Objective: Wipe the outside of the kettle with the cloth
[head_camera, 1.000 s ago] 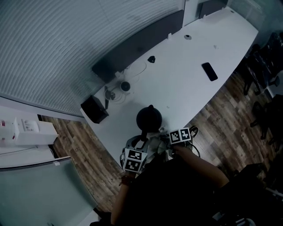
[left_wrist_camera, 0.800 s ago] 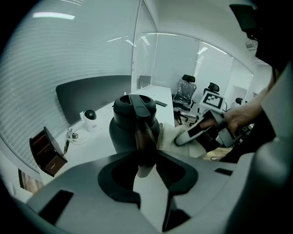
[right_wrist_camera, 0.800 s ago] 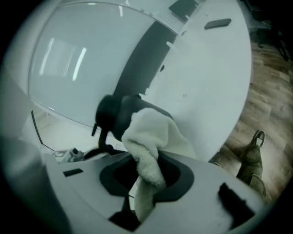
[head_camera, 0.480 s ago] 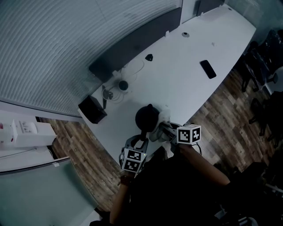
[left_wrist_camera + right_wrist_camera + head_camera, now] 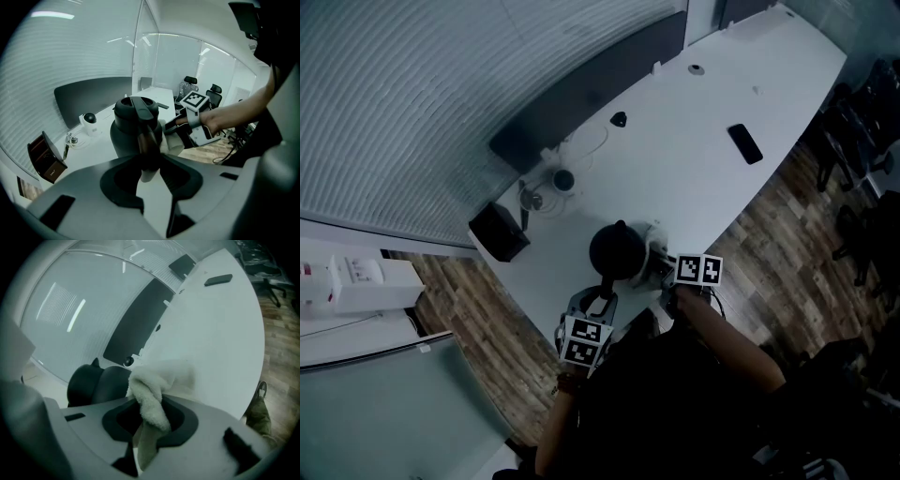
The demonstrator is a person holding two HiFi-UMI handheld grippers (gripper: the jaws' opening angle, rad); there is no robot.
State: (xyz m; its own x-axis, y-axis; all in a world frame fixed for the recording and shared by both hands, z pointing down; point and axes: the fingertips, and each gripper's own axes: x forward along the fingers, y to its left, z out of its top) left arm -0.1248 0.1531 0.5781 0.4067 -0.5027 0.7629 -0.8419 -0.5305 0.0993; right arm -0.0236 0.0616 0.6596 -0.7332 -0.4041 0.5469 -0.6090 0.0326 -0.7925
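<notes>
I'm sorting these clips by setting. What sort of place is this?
Probably an office meeting room: a long white table, office chairs near its far end, and a striped glass wall alongside it.

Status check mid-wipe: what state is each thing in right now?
kettle, upright on the table, lid on.
left tool, shut on the kettle by its handle.
right tool, shut on the cloth.
cloth, bunched, at the kettle's side; contact unclear.
phone, lying flat, screen dark.
</notes>
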